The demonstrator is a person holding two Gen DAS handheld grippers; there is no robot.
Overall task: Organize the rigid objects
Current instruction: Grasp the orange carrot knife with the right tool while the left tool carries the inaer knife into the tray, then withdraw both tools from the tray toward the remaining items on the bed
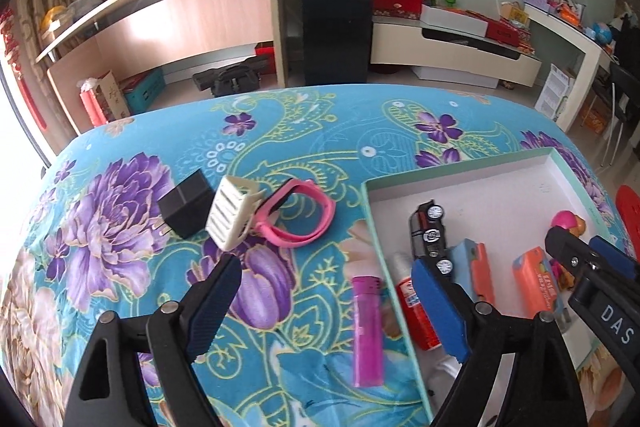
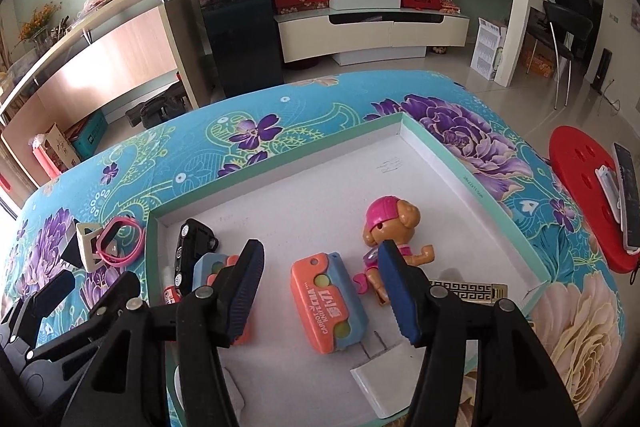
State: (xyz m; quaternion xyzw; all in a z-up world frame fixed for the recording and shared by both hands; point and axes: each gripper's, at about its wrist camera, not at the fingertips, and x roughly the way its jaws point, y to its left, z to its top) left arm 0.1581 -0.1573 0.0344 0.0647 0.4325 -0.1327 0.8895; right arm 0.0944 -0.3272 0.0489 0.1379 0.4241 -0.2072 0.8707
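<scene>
My left gripper (image 1: 324,279) stands open over the flowered cloth, with a magenta lighter (image 1: 367,331) lying on the cloth between its fingers, untouched. Beyond it lie a black charger plug (image 1: 186,205), a cream comb guard (image 1: 234,213) and a pink wristband (image 1: 296,219). My right gripper (image 2: 320,267) hangs open inside the shallow box (image 2: 280,163). An orange and blue toy knife (image 2: 332,303) lies on the box floor between its fingers, pads clear of it. In the box are also a toy dog (image 2: 394,231), a black toy car (image 2: 192,247) and a second toy knife (image 2: 216,267).
A red and white tube (image 1: 416,307), a gold patterned bar (image 2: 468,289) and a white charger (image 2: 380,387) also lie in the box. A red stool (image 2: 580,195) with a remote stands off the right edge. Furniture lines the far wall.
</scene>
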